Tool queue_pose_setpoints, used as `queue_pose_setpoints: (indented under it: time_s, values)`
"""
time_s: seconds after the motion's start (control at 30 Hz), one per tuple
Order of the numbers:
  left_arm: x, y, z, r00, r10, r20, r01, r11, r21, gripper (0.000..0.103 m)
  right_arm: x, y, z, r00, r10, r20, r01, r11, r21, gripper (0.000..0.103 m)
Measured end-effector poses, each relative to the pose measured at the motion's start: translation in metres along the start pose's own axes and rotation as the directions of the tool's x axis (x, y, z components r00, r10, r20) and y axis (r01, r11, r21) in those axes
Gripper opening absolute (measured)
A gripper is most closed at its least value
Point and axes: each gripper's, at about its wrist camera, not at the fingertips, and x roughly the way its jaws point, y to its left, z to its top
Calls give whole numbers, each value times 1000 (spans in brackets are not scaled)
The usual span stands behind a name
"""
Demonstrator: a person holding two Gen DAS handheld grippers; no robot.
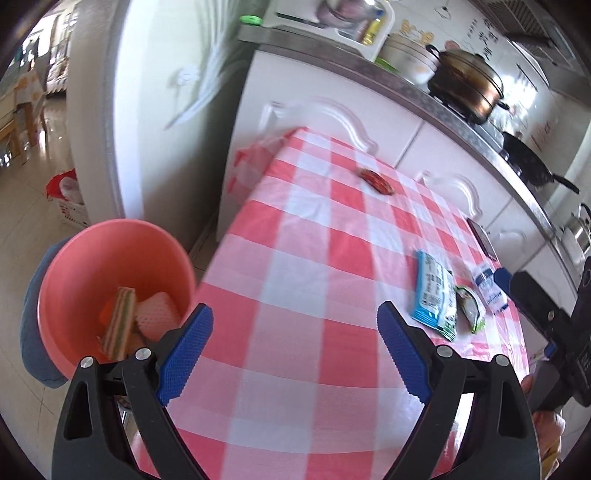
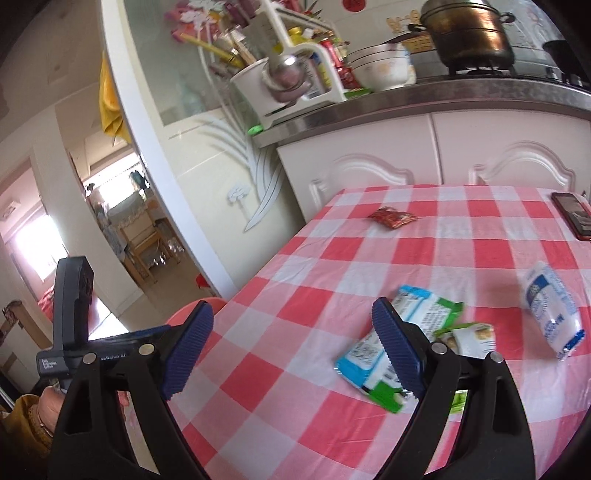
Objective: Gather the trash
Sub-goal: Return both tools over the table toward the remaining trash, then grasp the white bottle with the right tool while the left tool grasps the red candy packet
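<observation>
A red-and-white checked table carries several wrappers. A blue-and-green packet lies near the front, with a small green-white wrapper and a white-and-blue pouch beside it. Farther back lies a red wrapper. A pink bin stands off the table's left edge, with a few scraps inside. My left gripper hovers open over the table's near left part. My right gripper is open too, its right finger in front of the blue-and-green packet. Nothing is held.
A red phone lies at the table's far right. Behind it run white cabinets under a counter with a brass pot, a black pan and a utensil rack. A hand holds the other gripper.
</observation>
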Motion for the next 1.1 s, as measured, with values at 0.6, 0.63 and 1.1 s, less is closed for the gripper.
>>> queue_pose_setpoints:
  time_s: [0.6, 0.63, 1.1]
  values:
    - [28, -110, -8, 991, -32, -126, 52, 985, 162, 90, -86, -160, 23, 970, -232, 80, 209, 952, 226, 88]
    - [29, -115, -8, 991, -32, -134, 55, 984, 170, 90, -86, -169, 21, 967, -247, 65, 226, 946, 234, 88]
    - [48, -161, -2, 983, -41, -180, 83, 969, 232, 90, -38, -197, 3, 972, -190, -141, 220, 944, 247, 63]
